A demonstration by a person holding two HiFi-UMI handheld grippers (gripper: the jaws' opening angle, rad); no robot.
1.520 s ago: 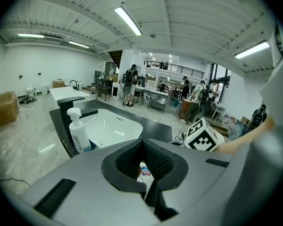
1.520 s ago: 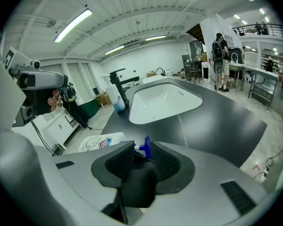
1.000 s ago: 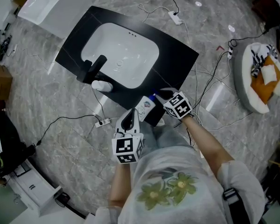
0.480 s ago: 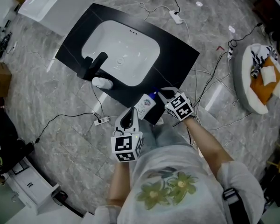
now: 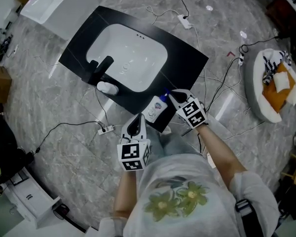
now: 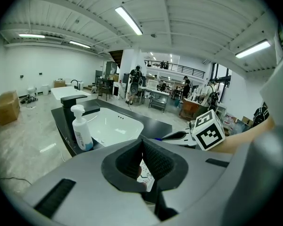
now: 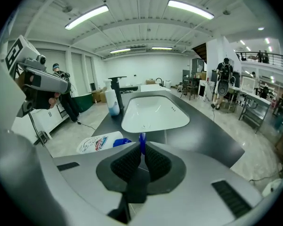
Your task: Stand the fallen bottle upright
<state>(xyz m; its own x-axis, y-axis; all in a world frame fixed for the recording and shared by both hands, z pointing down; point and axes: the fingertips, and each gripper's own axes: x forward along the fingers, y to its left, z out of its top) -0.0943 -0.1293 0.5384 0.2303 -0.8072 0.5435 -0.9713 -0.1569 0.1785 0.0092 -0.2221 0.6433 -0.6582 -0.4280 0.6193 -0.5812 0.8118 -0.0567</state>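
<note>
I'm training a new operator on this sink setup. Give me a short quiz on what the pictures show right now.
1. True or false: the bottle stands upright on the counter.
2. What is between the jaws of the right gripper? A: a cable. B: the bottle's blue nozzle. C: nothing.
3. Fill in: the pump bottle stands upright beside the black ____.

Key: 1 false, it lies on its side near the counter's edge. 2 B. 3 faucet.
</note>
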